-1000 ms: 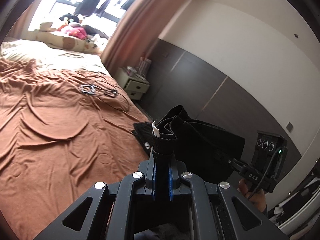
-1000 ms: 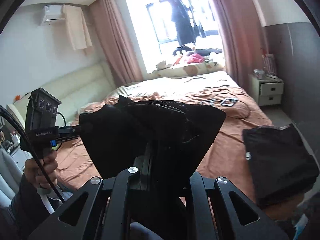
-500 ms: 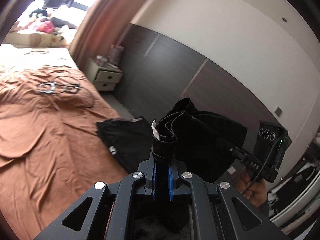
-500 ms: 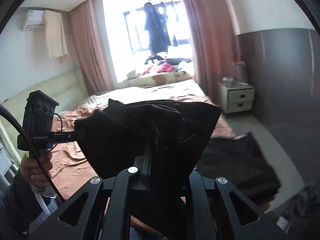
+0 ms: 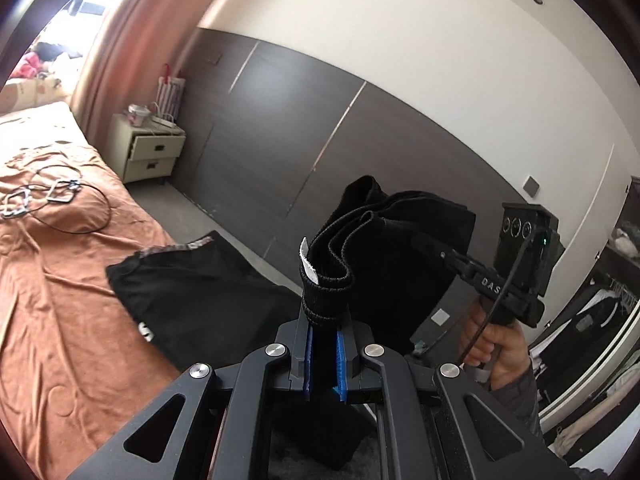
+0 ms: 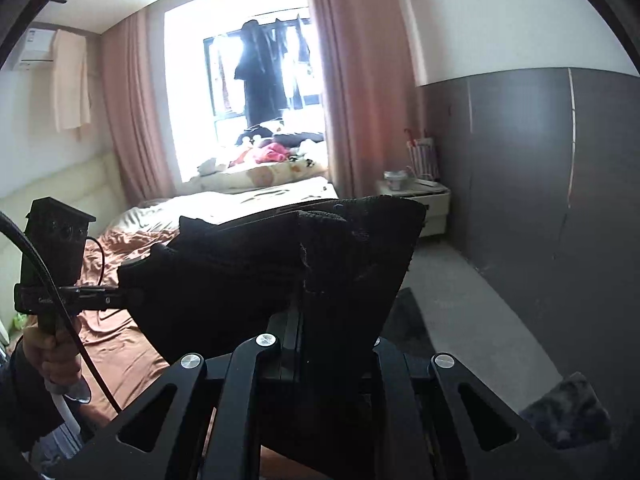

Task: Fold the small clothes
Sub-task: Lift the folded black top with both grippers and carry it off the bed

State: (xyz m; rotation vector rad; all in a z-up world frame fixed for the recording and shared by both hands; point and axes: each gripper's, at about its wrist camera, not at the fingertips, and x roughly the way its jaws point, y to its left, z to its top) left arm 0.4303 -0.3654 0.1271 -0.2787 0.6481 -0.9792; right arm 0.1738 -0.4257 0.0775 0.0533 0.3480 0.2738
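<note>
A small black garment (image 5: 392,248) hangs in the air between both grippers. My left gripper (image 5: 325,320) is shut on its ribbed waistband, where a white label sticks out. My right gripper (image 6: 298,312) is shut on the other end of the same garment (image 6: 280,264), which hides its fingertips. The right gripper (image 5: 436,254) shows in the left wrist view, the left gripper (image 6: 120,300) in the right wrist view. A folded black garment (image 5: 192,280) with a white logo lies on the brown bed (image 5: 60,300) at its right edge.
Black cables with metal frames (image 5: 48,196) lie on the bed. A cream nightstand (image 5: 150,150) stands by the dark wall panels. Pillows and clothes (image 6: 264,160) lie under the window. A grey fluffy rug (image 6: 568,412) lies on the floor.
Both grippers have swung right with the black garment, away from the bed's middle toward its right edge and the dark wall. Both grips are unchanged.
</note>
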